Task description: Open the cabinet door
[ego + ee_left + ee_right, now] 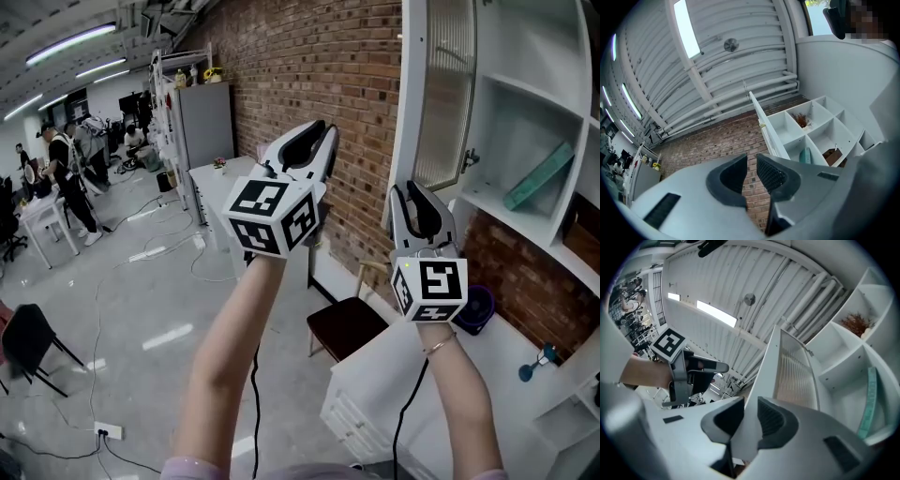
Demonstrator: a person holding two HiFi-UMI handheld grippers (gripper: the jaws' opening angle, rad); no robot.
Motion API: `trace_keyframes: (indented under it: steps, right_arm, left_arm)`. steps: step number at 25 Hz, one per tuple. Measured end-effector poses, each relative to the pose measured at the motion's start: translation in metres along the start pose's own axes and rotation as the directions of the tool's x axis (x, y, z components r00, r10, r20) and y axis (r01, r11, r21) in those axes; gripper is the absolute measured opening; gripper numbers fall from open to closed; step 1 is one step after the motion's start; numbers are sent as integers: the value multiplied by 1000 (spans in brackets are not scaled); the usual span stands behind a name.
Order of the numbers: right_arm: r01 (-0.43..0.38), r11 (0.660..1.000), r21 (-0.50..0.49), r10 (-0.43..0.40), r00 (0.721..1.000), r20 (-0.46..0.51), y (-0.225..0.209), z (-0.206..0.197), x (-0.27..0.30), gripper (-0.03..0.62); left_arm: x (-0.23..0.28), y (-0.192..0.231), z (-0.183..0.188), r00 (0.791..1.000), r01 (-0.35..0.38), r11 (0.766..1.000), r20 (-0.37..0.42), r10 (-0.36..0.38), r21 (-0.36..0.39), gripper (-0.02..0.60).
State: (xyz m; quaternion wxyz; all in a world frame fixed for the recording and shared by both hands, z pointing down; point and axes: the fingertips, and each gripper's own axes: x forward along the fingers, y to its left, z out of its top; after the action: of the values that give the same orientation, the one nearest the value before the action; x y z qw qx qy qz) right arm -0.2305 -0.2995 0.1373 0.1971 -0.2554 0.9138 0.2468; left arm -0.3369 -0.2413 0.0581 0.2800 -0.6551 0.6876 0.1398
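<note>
Two grippers in view, listed from the jaws outward.

1. Right gripper (750, 411): I read its jaws as drawn in narrow onto the white outer edge of the cabinet door (794, 376), one ribbed pad on each face of the frame. In the head view this gripper (419, 202) points upward at the door's lower free edge.

2. Left gripper (751, 164): jaws a narrow gap apart with nothing between them; only the brick wall (717, 140) shows through. In the head view it (314, 141) is raised to the left of the right gripper, apart from the door.

3. Cabinet door (441, 94): white frame, ribbed glass panel, swung out from the cabinet (525, 112) and standing open. From the left gripper view I see the door (764, 126) edge-on.

4. Cabinet interior: white open compartments. A teal flat item (539, 176) leans tilted in one; a dried brown sprig (855, 323) sits in the compartment above.

5. Surroundings: brick wall (319, 66) beside the cabinet; a dark-seated chair (347, 323) below the grippers; a dark blue pot (478, 307) on the white counter (506, 394) under the shelves.
</note>
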Motion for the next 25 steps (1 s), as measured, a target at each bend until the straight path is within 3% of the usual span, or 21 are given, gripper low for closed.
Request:
trace_keyframes:
  steps: [7,25]
  right_arm:
    - [9,999,53,-7,999,-39,-1,-14,-26,49]
    - [21,978,207,6,991,-132,18,-51,-104,-2]
  left_arm:
    - [-23,-16,-34,998,18,999,-52,-21,-48,53]
    - [-106,-43,-127,979,-29,992,-204,3,-122,12]
